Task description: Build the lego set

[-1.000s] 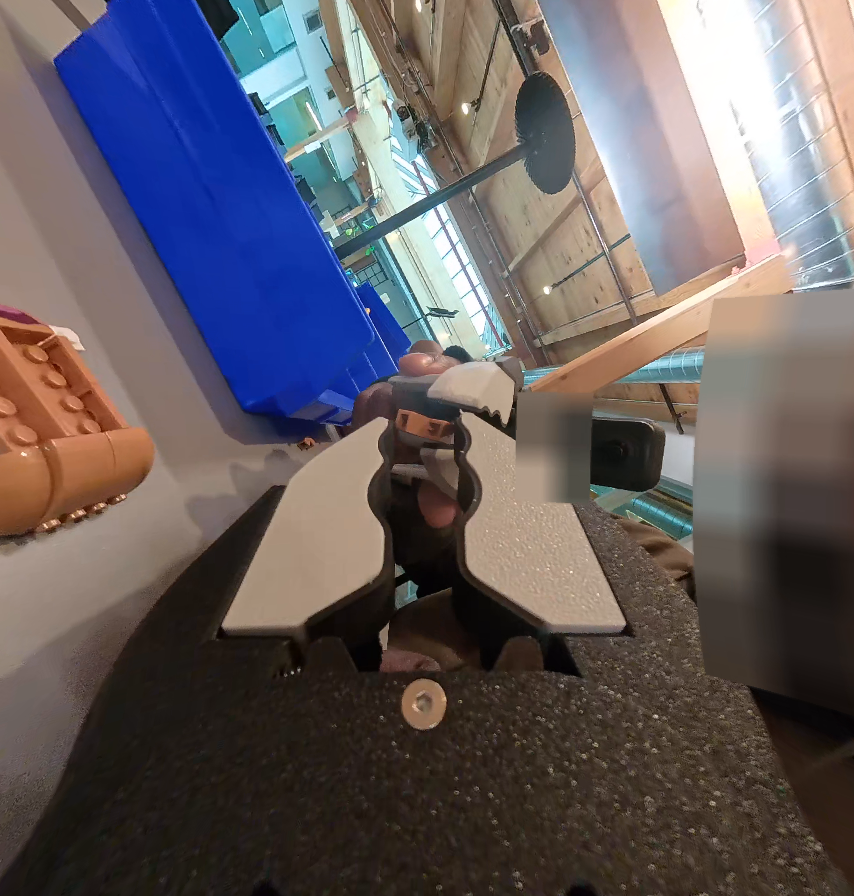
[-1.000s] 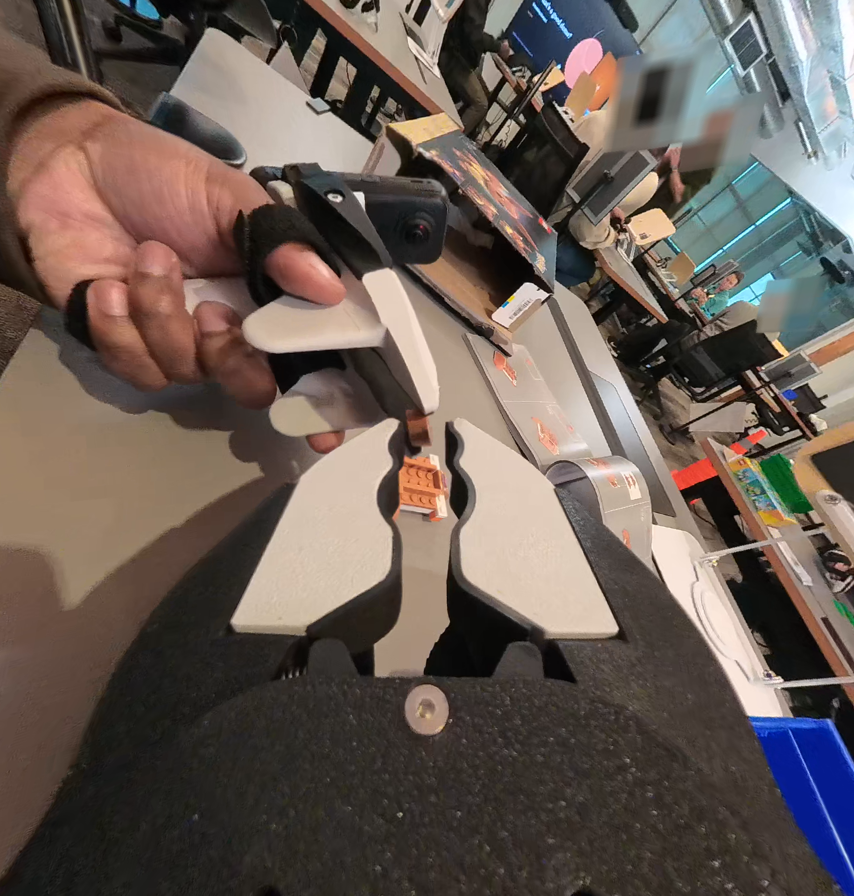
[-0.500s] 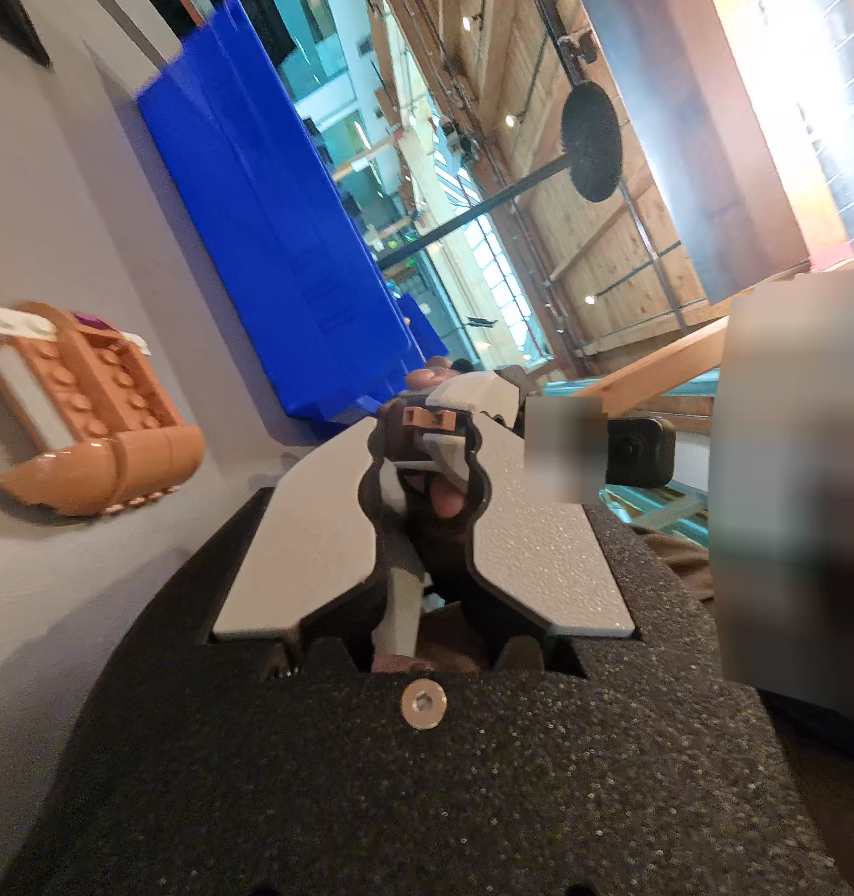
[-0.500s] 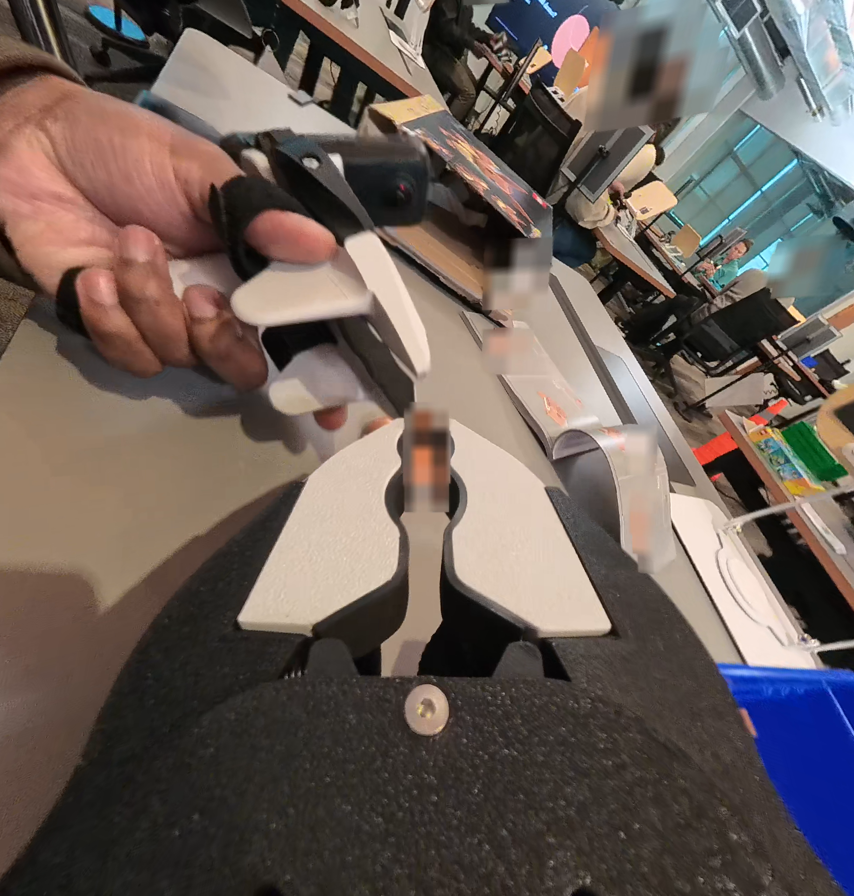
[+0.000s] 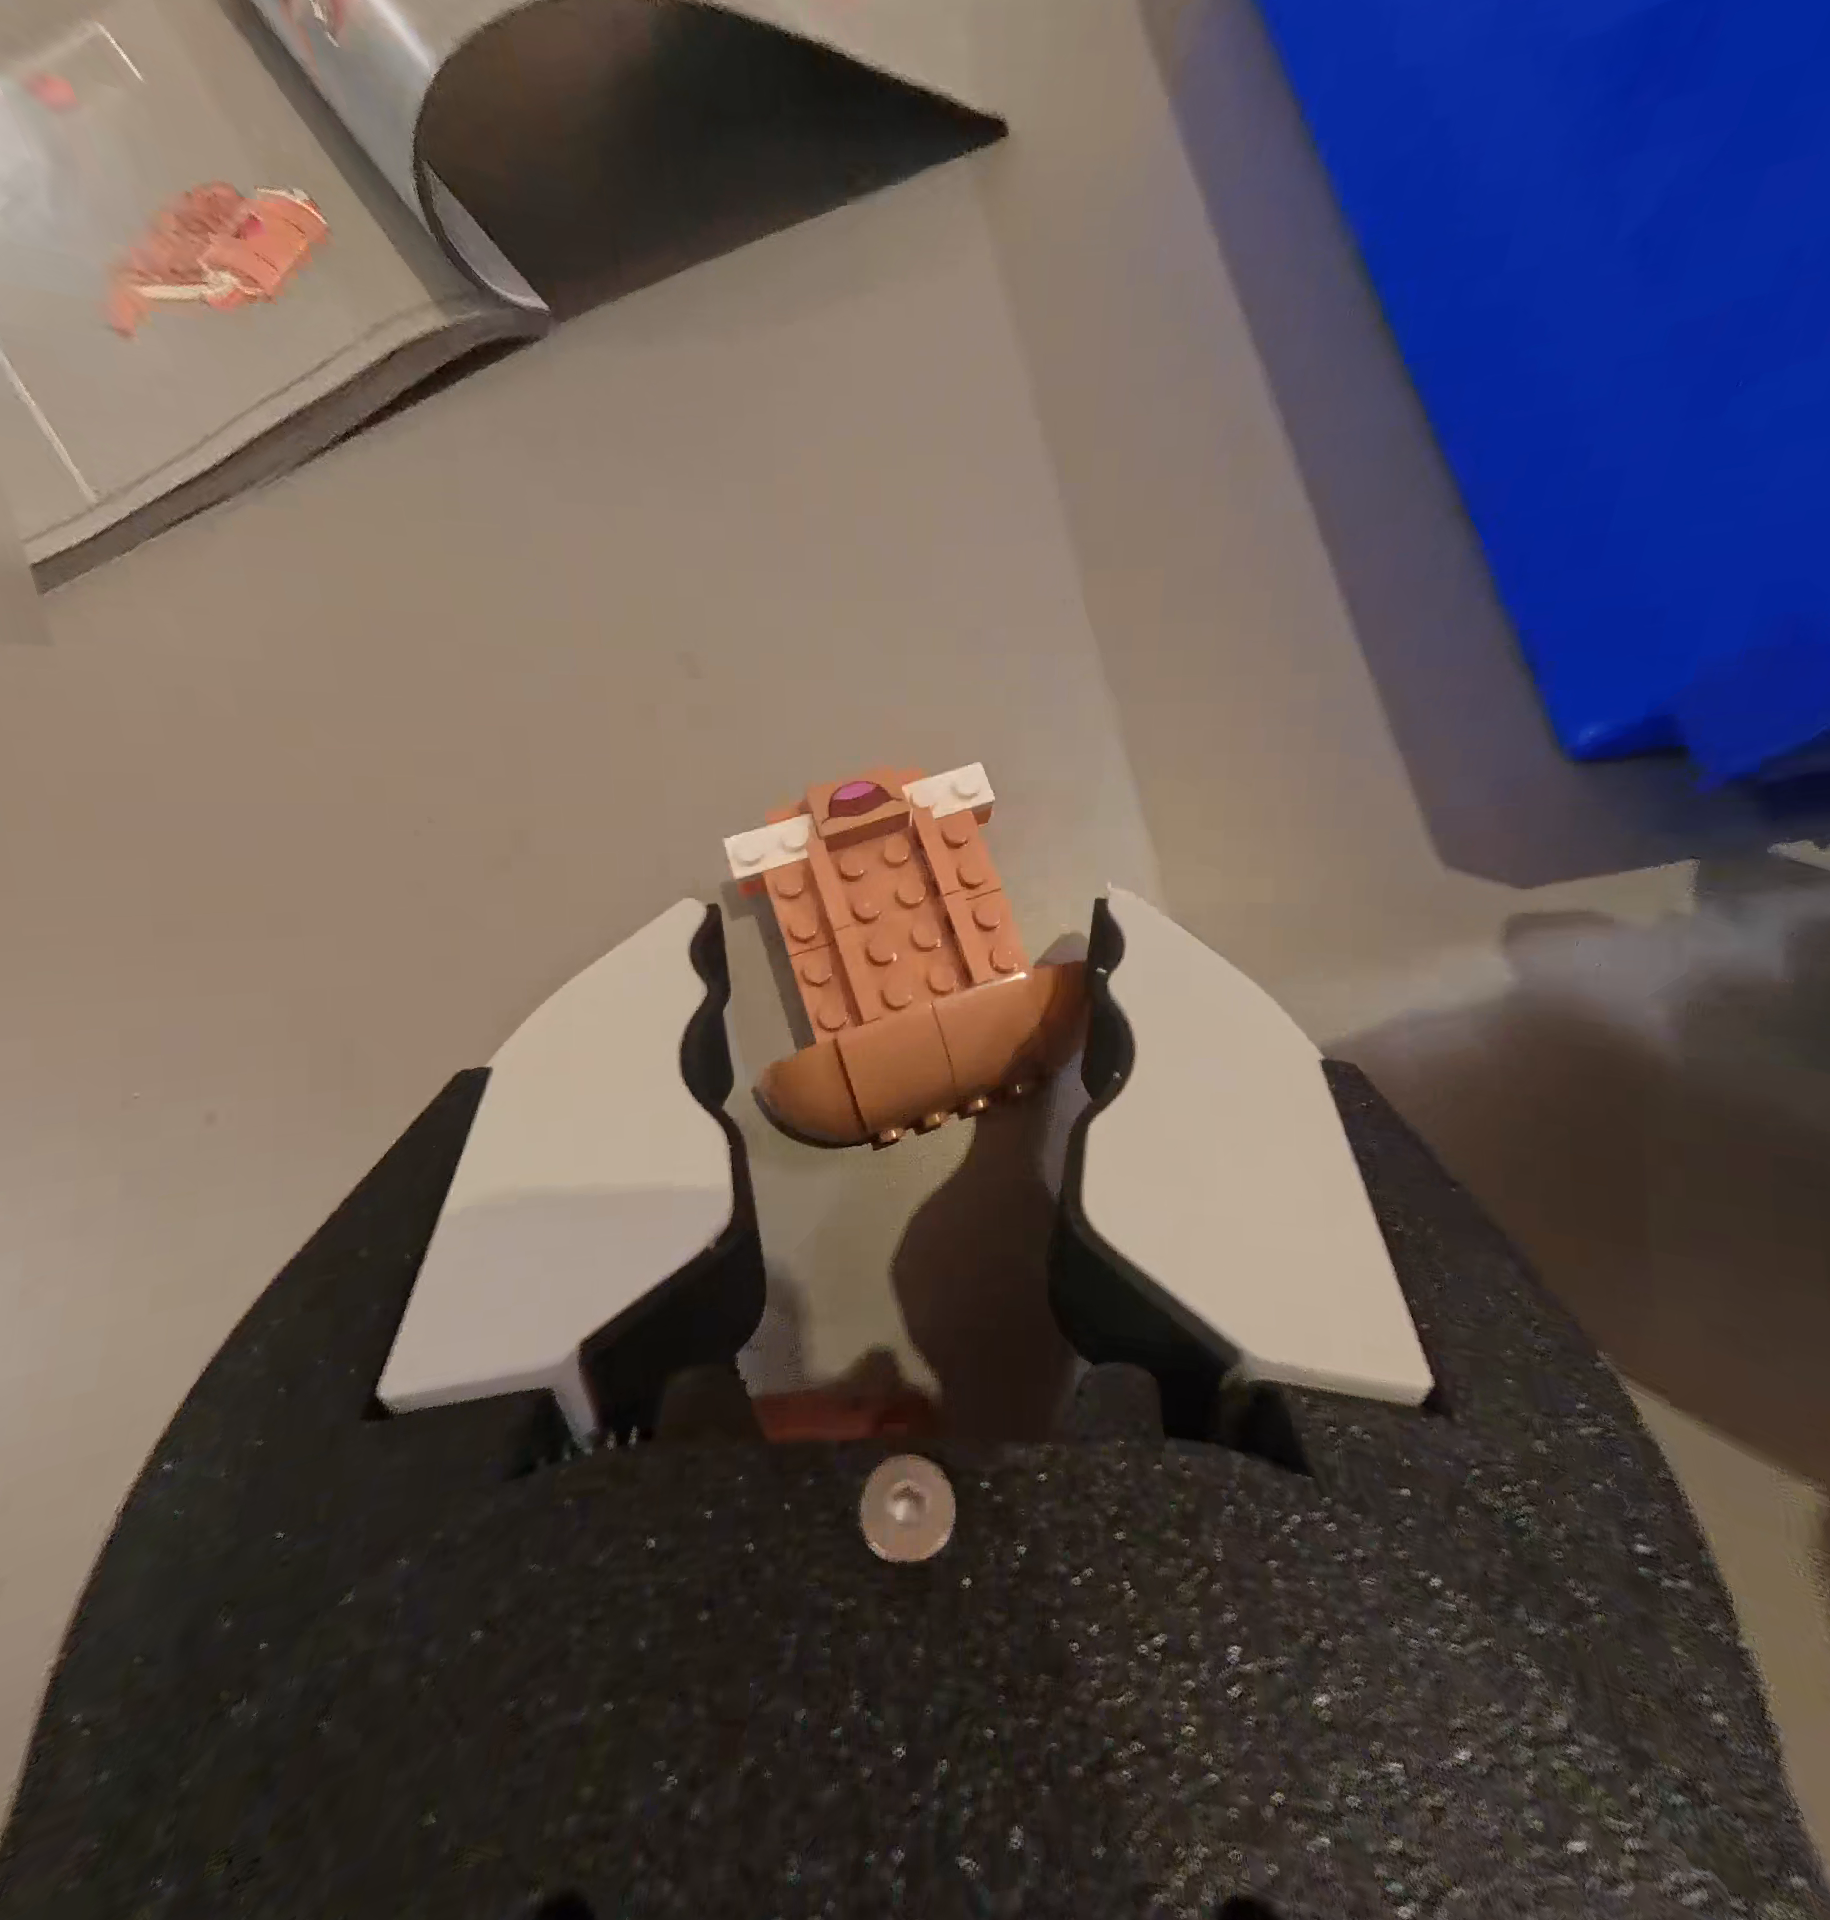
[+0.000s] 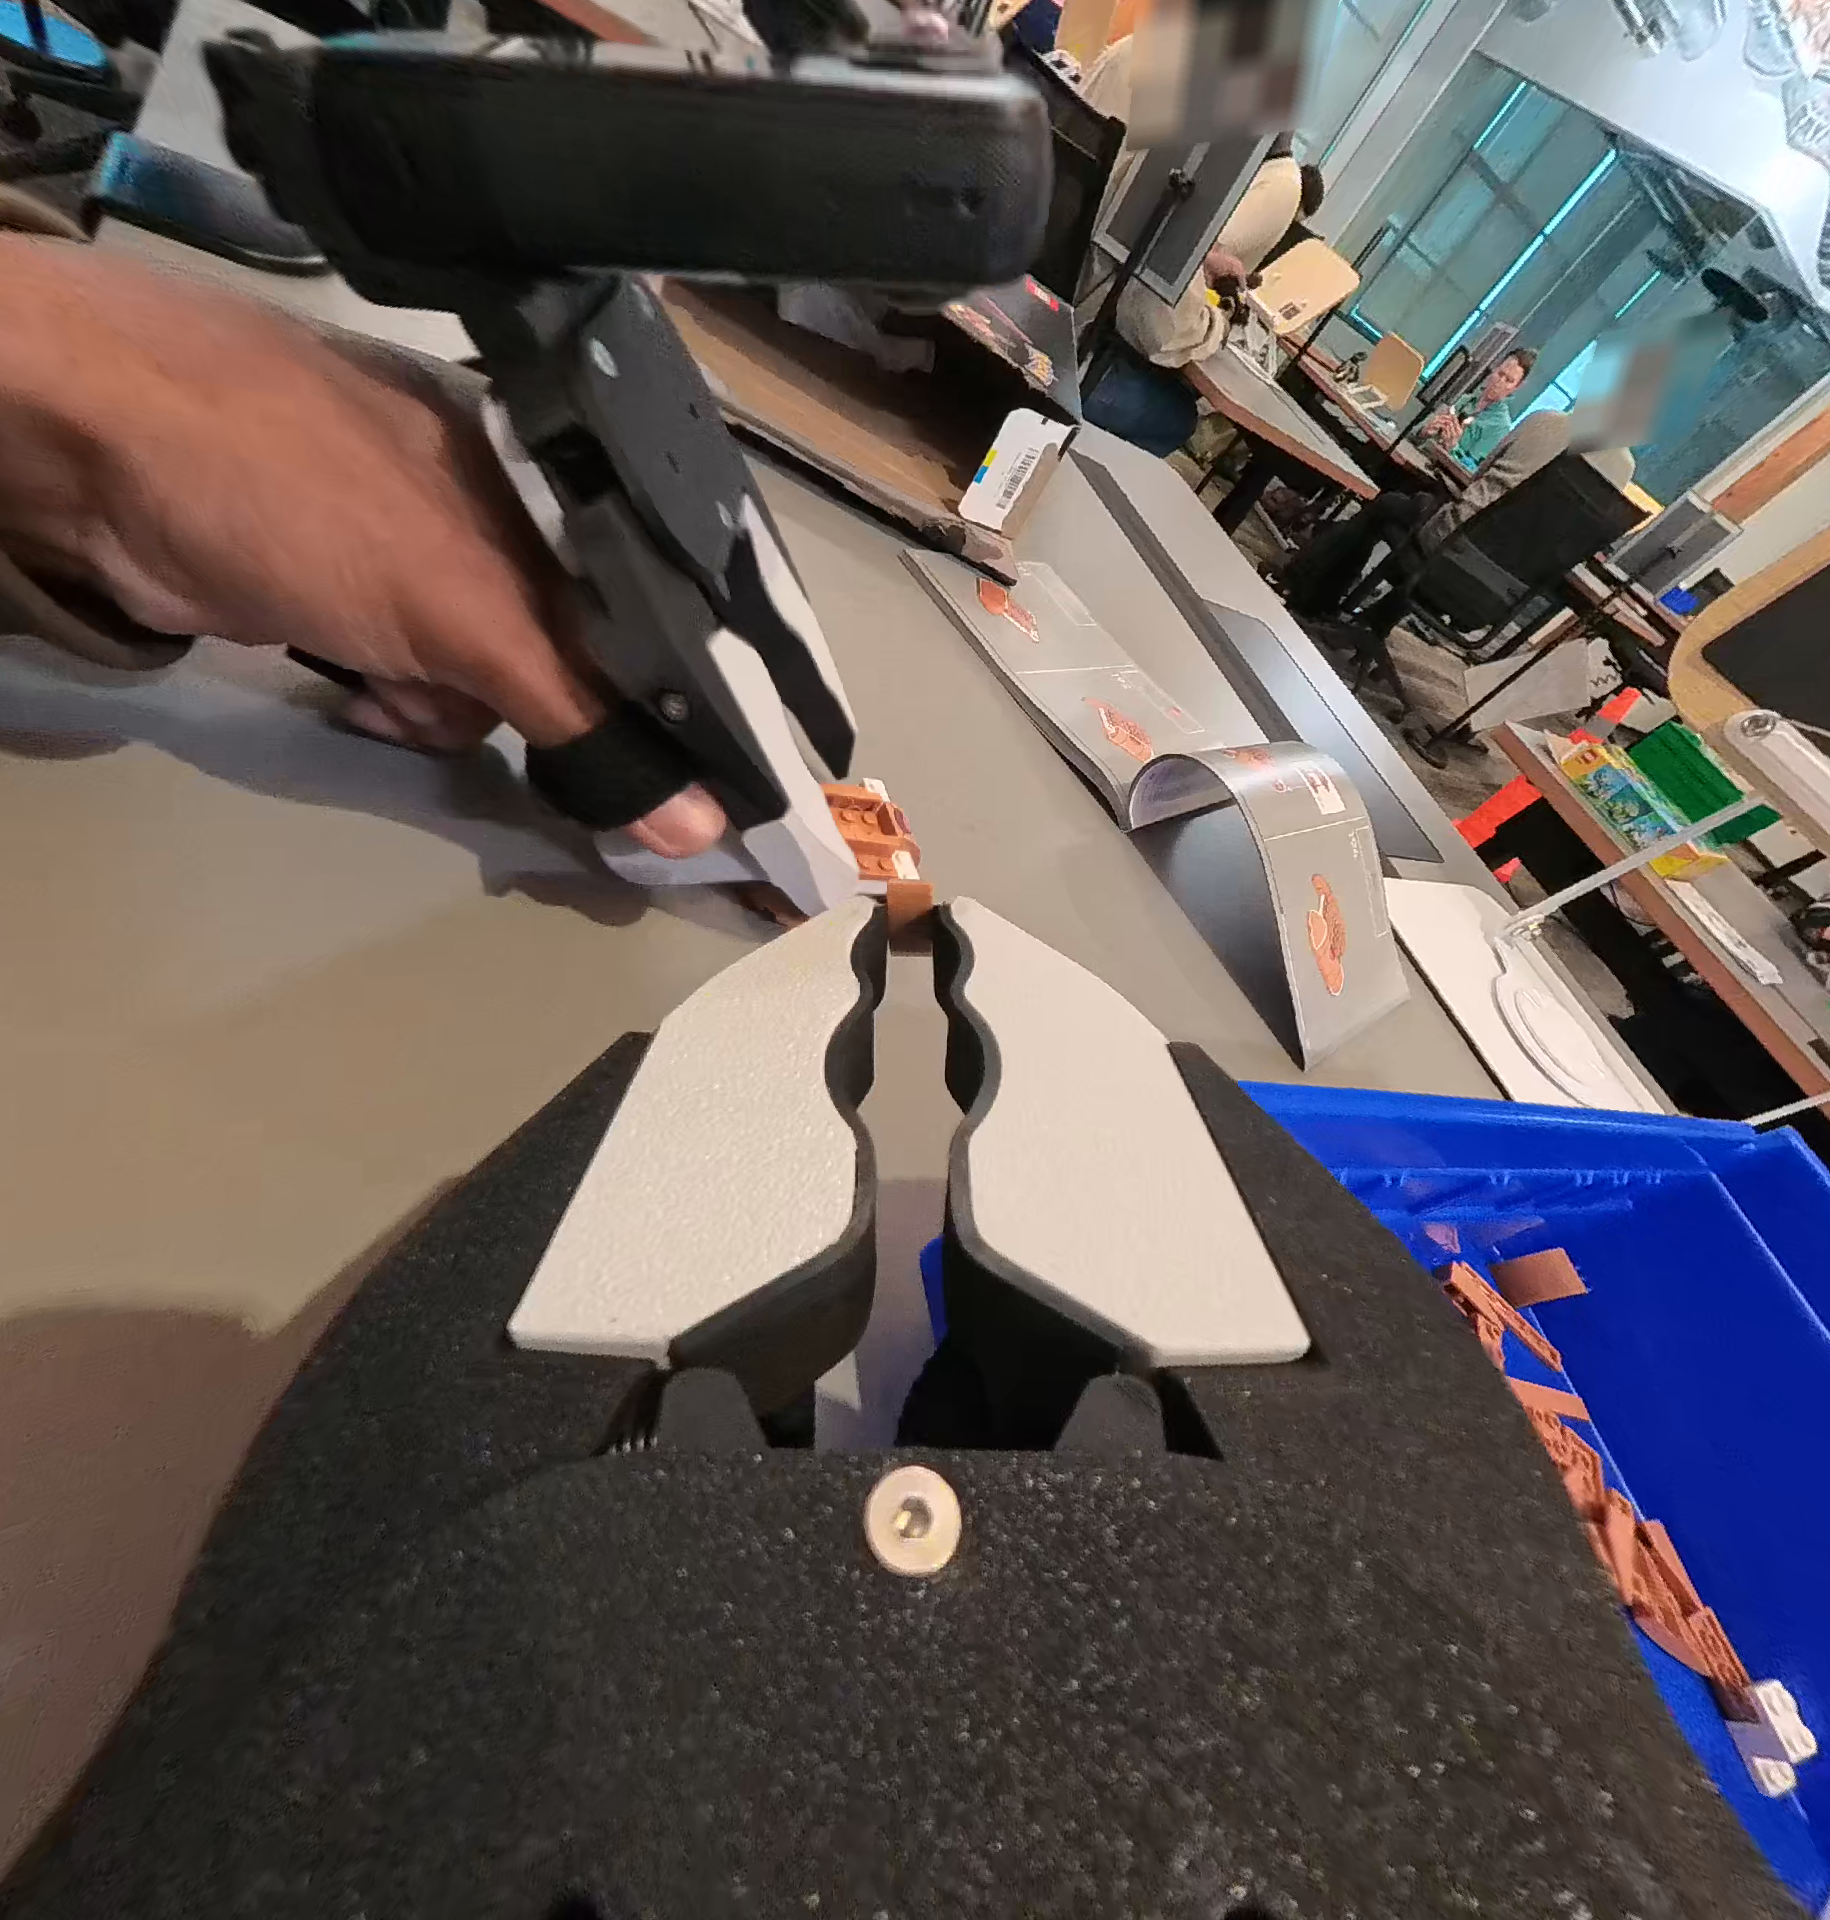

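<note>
left gripper [image 5: 900,914] now over brown model [image 5: 890,961] | jaws wider

No legible writing on the booklet [image 6: 1181,717] or elsewhere.

Brick model [image 5: 883,945]: glossy moulded plastic. Table [image 5: 371,790]: smooth matt grey. Booklet [image 6: 1181,727]: glossy paper. Blue bin [image 6: 1669,1299]: probably plastic, slight sheen; view blurred.
</note>
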Available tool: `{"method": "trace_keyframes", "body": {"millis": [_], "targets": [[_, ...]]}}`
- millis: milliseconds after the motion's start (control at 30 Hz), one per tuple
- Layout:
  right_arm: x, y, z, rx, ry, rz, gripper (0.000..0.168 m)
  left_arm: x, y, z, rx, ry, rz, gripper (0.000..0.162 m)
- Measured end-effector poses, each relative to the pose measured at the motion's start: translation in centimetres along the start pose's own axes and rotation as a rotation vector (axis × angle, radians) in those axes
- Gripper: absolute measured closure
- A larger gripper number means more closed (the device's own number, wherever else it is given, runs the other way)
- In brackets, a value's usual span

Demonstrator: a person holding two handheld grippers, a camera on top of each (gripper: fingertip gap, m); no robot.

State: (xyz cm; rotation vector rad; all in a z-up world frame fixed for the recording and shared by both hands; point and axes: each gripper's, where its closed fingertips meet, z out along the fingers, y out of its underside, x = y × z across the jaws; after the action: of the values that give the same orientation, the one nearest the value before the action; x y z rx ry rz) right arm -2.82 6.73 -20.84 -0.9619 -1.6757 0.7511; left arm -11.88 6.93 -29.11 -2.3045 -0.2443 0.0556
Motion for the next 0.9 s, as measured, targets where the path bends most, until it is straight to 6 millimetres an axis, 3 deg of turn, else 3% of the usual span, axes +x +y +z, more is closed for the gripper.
{"method": "trace_keyframes", "body": {"millis": [167, 333, 367, 500, 700, 900], "targets": [[0.0, 0.0, -0.4, 0.007, 0.008, -0.009, 0.160, 0.1, 0.6, 0.5, -0.060, 0.025, 0.095, 0.106], [-0.1, 0.1, -0.6, 0.014, 0.002, 0.002, 0.160, 2.6, 1.1, -0.1, -0.061, 0.282, 0.302, 0.109], [-0.2, 0.2, -0.6, 0.013, -0.001, 0.004, 0.160, 3.0, 1.3, -0.3, -0.058, 0.329, 0.339, 0.116], [-0.8, 0.5, -0.4, 0.003, -0.035, 0.021, 0.160, 3.9, 2.2, -1.3, -0.069, 0.485, 0.475, 0.116], [-3.1, 0.4, -0.6, 0.036, -0.229, 0.104, 0.160, 6.6, 3.7, -3.5, -0.080, 0.777, 0.626, 0.117], [-4.6, -0.7, -1.8, 0.109, -0.448, 0.252, 0.161, 8.7, 3.2, -5.5, -0.056, 1.050, 0.625, 0.117]]}}
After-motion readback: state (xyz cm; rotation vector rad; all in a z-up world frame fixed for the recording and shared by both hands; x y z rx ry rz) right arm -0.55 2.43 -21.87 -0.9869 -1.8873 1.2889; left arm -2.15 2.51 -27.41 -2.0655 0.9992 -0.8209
